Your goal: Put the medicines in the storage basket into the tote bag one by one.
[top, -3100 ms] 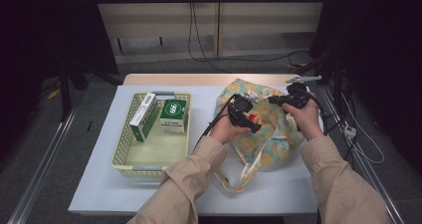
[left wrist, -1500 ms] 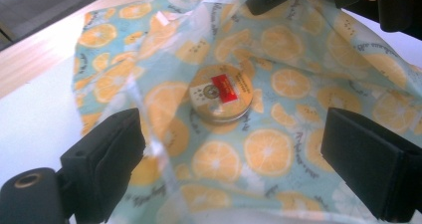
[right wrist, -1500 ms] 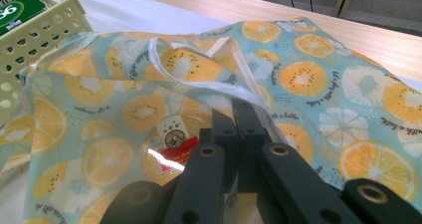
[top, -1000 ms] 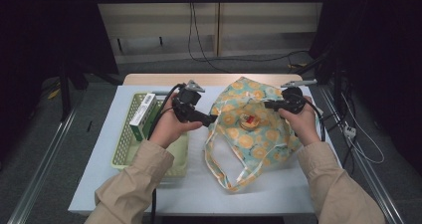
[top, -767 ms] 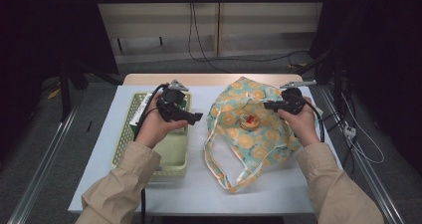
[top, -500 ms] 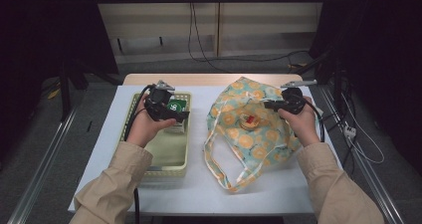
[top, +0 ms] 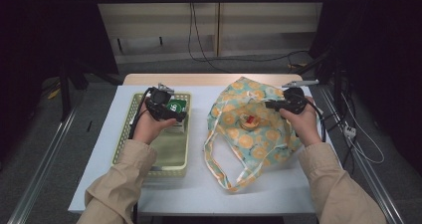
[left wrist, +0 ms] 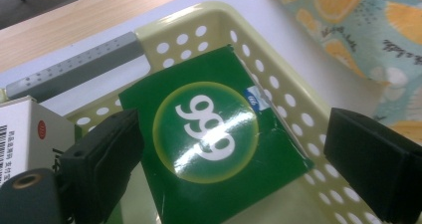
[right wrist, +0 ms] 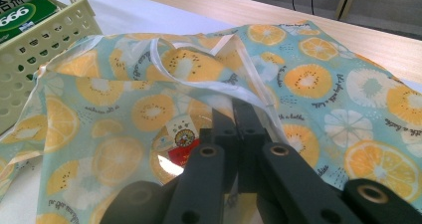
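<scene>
On the left side of the white table (top: 199, 184), a pale yellow perforated basket (top: 119, 154) is sitting with the person's left gripper (top: 176, 116) hanging over its far end. Its jaws are standing wide apart, straddling a green box (left wrist: 219, 149) that is lying flat in the basket's far right corner, a yellow circle and white numerals facing up. From the left gripper view, neither jaw is touching the box; it is lying between and below them. Just to the left of it a white box (left wrist: 22, 129) with a barcode is resting against the basket wall, and a grey strip (left wrist: 74, 72) is lying past the far rim.

Over on the right, a cloth bag (top: 249, 134) printed with orange and kiwi slices is spreading across the table, its white-edged handles trailing toward the near side. The right gripper (top: 268, 104) is pinching the bag's white-trimmed rim (right wrist: 249, 97) with its jaws closed tight, holding the mouth open. Inside the opening a small round packet (right wrist: 181, 139) with a red label is lying on the fabric. Both sleeves are coming in from the near edge.
</scene>
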### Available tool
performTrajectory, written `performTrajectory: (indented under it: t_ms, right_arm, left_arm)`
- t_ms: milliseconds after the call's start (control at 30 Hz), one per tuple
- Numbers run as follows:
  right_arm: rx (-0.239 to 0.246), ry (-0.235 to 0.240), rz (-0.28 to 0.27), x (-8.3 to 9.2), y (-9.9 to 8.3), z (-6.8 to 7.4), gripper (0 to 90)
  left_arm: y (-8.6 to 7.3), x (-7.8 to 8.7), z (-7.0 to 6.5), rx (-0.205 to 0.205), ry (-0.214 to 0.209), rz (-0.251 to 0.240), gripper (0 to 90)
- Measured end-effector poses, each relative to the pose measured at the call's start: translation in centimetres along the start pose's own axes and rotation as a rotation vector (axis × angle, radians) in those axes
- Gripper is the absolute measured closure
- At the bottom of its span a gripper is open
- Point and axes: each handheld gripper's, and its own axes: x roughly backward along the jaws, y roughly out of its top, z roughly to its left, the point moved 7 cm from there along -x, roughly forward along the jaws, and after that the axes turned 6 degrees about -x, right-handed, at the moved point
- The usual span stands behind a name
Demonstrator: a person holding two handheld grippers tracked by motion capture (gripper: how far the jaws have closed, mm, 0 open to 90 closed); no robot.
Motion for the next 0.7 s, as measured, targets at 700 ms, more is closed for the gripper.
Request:
performTrajectory:
  t_ms: [700]
  right_arm:
    - [-0.001,0.012,0.0,-0.4,-0.1,0.2,90.0]
  left_arm:
    - [-1.4,-1.8,0.3,0.067,0.038,0.069,1.2]
